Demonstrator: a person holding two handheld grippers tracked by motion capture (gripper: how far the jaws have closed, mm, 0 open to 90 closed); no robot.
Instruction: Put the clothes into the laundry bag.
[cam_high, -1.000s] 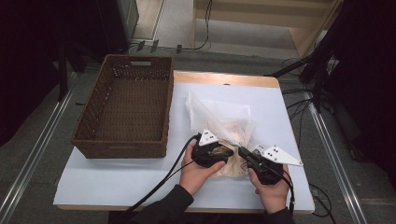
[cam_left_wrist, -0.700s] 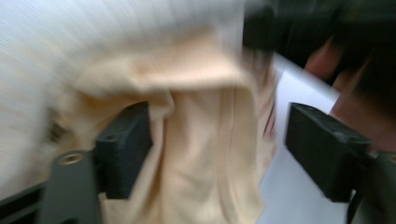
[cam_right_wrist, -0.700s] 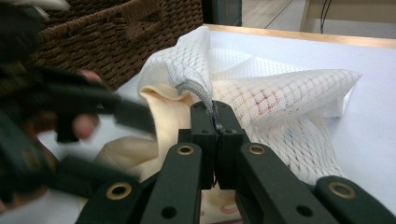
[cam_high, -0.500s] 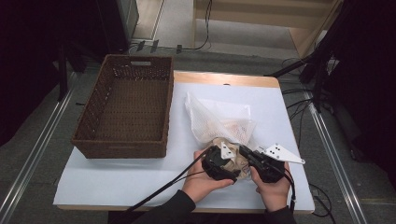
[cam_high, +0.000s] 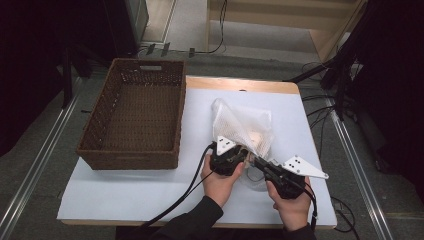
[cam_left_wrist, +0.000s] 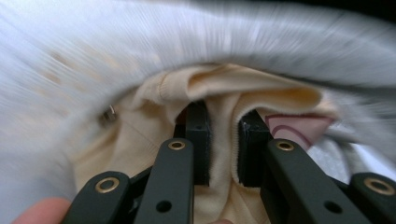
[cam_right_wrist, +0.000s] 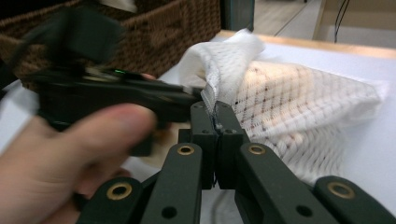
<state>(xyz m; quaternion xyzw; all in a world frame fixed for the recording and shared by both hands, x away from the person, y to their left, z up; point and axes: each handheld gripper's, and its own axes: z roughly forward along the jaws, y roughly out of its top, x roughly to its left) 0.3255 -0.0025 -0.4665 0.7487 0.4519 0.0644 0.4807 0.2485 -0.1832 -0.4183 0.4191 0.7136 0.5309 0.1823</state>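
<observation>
A white mesh bag (cam_high: 242, 122) lies on the white table, with a cream garment (cam_left_wrist: 154, 126) inside it. My right gripper (cam_right_wrist: 216, 109) is shut on the bag's edge near its mouth and holds it up. My left gripper (cam_left_wrist: 223, 116) reaches into the mouth. Its jaws have just been closing, and a fold of the cream garment is pinched between the pads. In the high view the left gripper (cam_high: 239, 151) sits just left of the right gripper (cam_high: 256, 162), both at the bag's near end.
A brown wicker basket (cam_high: 127, 159) stands open on the left half of the table (cam_high: 125, 195); in the right gripper view the basket (cam_right_wrist: 177, 28) is behind the left hand. Cables trail from both grippers over the near edge. A pink-edged patch (cam_left_wrist: 299, 128) shows beside the garment.
My left gripper has shifted right and pushed into the bag's mouth. The bag's near end has been drawn up and bunched. The right gripper has stayed where it was.
</observation>
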